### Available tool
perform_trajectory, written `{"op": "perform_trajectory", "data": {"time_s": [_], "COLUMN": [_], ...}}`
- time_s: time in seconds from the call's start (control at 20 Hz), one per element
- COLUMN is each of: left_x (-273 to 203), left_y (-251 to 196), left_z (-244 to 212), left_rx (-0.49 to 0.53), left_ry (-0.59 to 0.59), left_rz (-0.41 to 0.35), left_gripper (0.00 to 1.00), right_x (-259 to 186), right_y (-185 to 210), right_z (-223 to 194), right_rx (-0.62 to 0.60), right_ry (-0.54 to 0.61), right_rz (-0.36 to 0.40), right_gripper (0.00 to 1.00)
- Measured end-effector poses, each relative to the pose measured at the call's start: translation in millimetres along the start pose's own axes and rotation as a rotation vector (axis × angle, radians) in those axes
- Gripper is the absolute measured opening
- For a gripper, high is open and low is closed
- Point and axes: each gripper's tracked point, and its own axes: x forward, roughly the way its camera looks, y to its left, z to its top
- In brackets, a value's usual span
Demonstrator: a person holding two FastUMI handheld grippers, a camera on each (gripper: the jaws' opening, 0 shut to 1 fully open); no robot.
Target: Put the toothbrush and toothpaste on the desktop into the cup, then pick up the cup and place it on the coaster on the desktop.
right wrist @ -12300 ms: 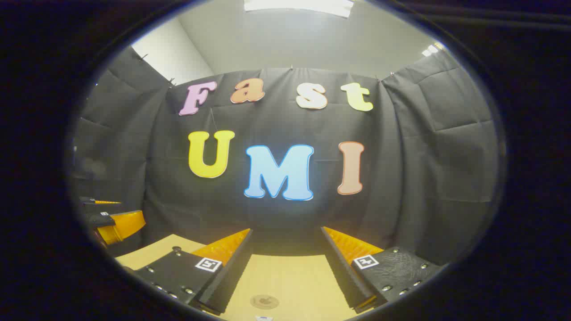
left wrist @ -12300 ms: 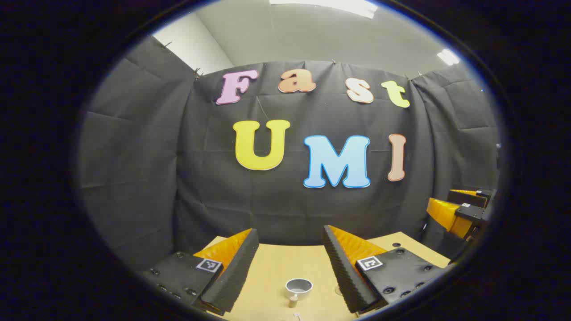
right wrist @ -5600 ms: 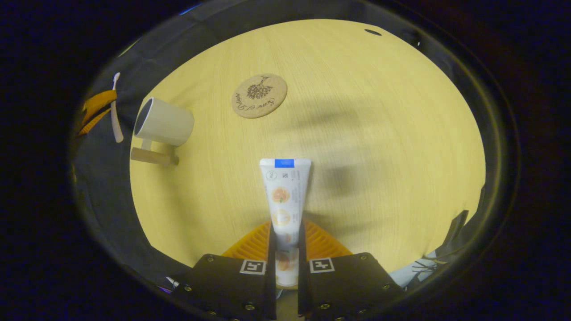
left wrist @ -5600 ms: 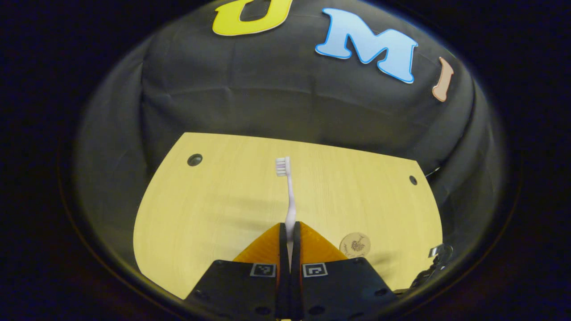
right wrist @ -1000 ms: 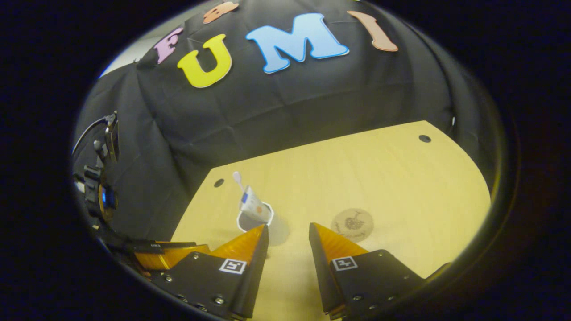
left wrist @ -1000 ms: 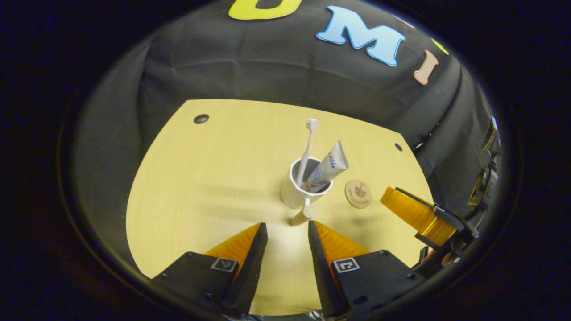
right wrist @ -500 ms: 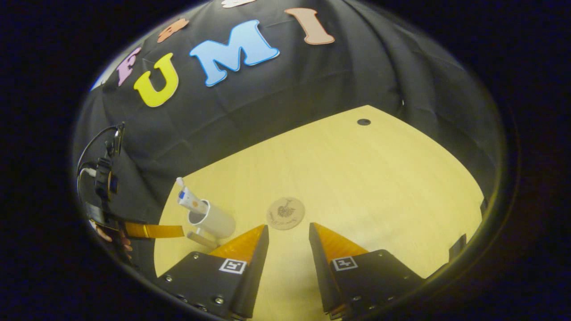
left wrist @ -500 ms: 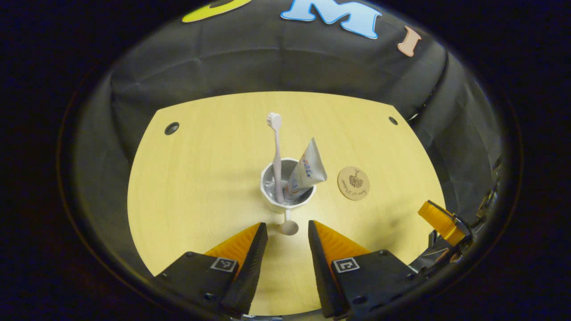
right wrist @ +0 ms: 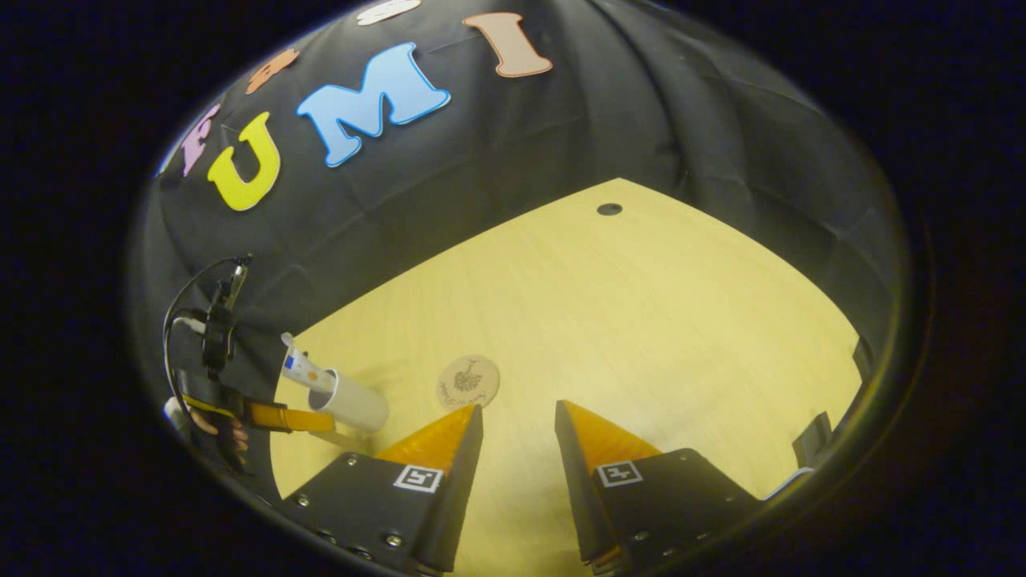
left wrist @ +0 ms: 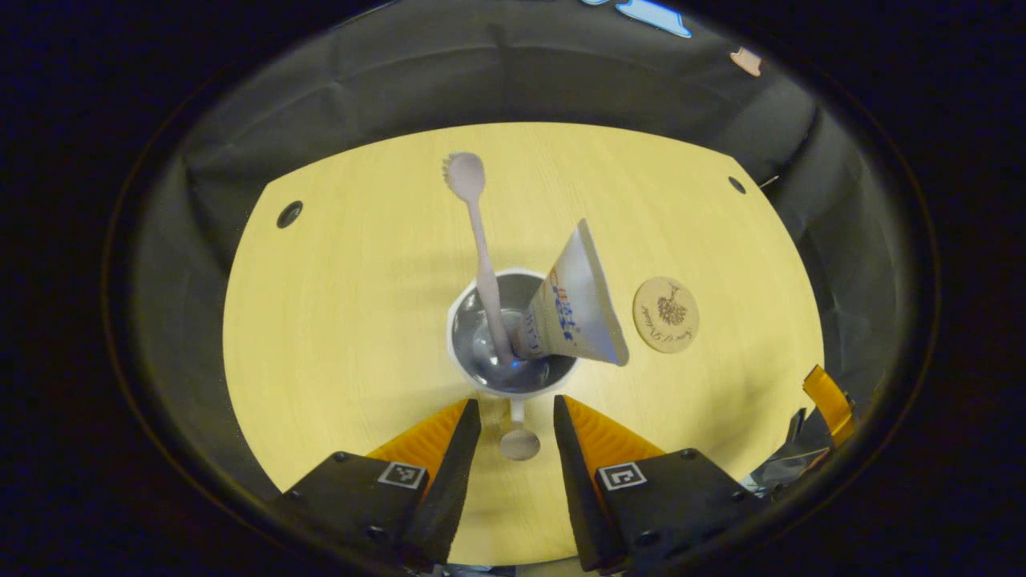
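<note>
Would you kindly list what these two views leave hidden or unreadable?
- Left gripper view: toothpaste cap end, hidden inside the cup.
- Left gripper view: toothbrush bristles, blurred.
- Right gripper view: coaster print, too small.
- Right gripper view: cup handle, partly hidden behind the right claw.

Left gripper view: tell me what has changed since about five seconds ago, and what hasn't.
The left gripper let go of the toothbrush, the right gripper let go of the toothpaste; both items now stand in the cup. The left gripper, open, has closed in on the cup's handle. The coaster stayed bare, the cup beside it.
</note>
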Motion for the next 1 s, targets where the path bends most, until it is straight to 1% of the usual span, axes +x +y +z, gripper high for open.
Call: {"op": "perform_trajectory", "data": {"time_s": [0.25, 0.3, 0.4, 0.45, 0.5, 0.55, 0.65, 0.8, 0.85, 1.0], "left_x": [16, 20, 27, 31, 22, 26, 28, 29, 29, 27], "left_y": [3, 3, 3, 2, 5, 6, 6, 4, 2, 0], "left_z": [-4, -5, -7, -5, -7, -4, -6, -5, -5, -3], "left_rx": [0.000, -0.005, -0.008, -0.008, -0.020, -0.020, -0.015, -0.016, -0.021, -0.018], "left_ry": [0.067, 0.078, 0.093, 0.095, 0.102, 0.091, 0.089, 0.082, 0.078, 0.070], "left_rz": [0.008, 0.001, 0.001, -0.001, 0.015, 0.008, 0.007, -0.006, -0.016, -0.024], "left_gripper": [0.64, 0.61, 0.52, 0.53, 0.41, 0.30, 0.41, 0.27, 0.32, 0.32], "right_x": [7, 10, 13, 15, 17, 19, 22, 24, 24, 24], "right_y": [-6, -7, -9, -8, -8, -8, -5, -3, -3, -4], "right_z": [-1, -1, -1, -1, -2, -3, -5, -7, -8, -5], "right_rx": [0.016, 0.018, 0.023, 0.025, 0.026, 0.026, 0.024, 0.027, 0.028, 0.031], "right_ry": [0.030, 0.034, 0.045, 0.050, 0.057, 0.064, 0.077, 0.092, 0.094, 0.091], "right_rz": [-0.013, -0.018, -0.022, -0.024, -0.026, -0.026, -0.028, -0.025, -0.025, -0.030], "right_gripper": [0.55, 0.55, 0.55, 0.55, 0.55, 0.55, 0.55, 0.55, 0.55, 0.55]}}
